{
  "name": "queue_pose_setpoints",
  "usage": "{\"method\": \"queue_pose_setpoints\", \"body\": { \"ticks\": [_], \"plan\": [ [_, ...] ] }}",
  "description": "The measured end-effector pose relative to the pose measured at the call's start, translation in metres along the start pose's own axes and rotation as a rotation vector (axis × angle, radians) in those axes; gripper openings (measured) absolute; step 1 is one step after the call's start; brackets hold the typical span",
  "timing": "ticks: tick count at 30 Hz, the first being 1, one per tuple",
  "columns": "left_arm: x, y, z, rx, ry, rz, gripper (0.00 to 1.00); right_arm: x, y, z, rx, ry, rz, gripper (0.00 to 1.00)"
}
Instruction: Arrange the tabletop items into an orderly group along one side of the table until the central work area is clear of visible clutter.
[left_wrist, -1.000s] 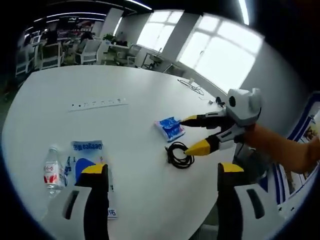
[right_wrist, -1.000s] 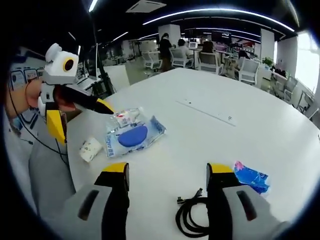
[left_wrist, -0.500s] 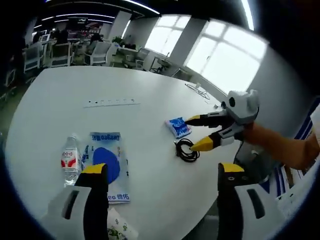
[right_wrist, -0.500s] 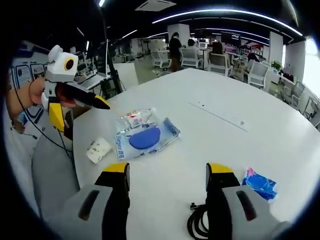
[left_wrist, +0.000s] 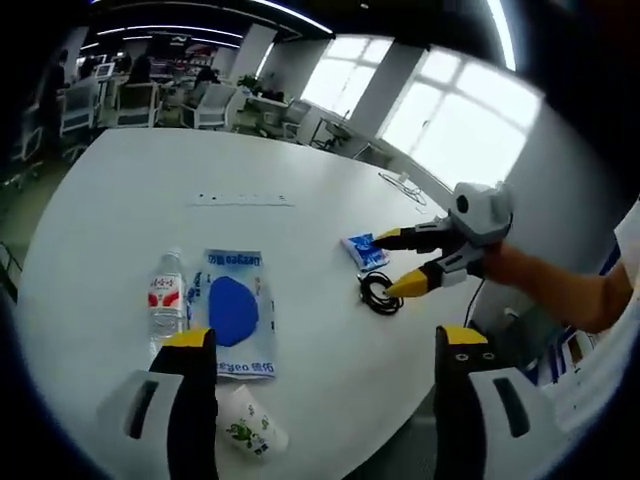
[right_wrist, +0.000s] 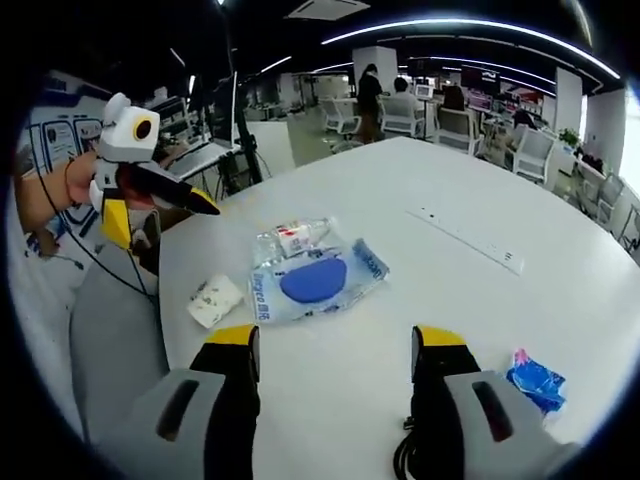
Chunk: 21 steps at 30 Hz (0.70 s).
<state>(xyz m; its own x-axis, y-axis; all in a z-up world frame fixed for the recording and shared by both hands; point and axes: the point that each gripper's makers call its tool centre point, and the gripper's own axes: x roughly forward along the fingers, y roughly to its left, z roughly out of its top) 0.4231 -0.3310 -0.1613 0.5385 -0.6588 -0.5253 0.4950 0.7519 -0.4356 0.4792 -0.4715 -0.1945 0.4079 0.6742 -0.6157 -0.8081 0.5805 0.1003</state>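
Cable (left_wrist: 380, 293) beside right hand-held gripper (left_wrist: 400, 263)

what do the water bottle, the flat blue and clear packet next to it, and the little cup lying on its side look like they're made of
The clear water bottle with a red label looks like thin glossy plastic: see-through with highlights. The flat blue and clear packet seems to be shiny plastic film, reflective and slightly wrinkled. The small white printed cup lying on its side looks matte, probably paper, though that's hard to confirm.
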Motion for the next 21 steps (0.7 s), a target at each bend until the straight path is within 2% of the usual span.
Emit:
{"method": "queue_pose_setpoints", "body": {
  "ticks": [15,21],
  "plan": [
    [-0.041,0.023,-0.013,-0.07,-0.051,0.048,0.92,0.037,0.045,0.02,-0.113,0.034,0.162,0.59],
    [-0.05,0.029,-0.018,-0.095,-0.07,0.055,0.92,0.056,0.075,0.022,-0.172,0.072,0.273,0.57]
  ]
}}
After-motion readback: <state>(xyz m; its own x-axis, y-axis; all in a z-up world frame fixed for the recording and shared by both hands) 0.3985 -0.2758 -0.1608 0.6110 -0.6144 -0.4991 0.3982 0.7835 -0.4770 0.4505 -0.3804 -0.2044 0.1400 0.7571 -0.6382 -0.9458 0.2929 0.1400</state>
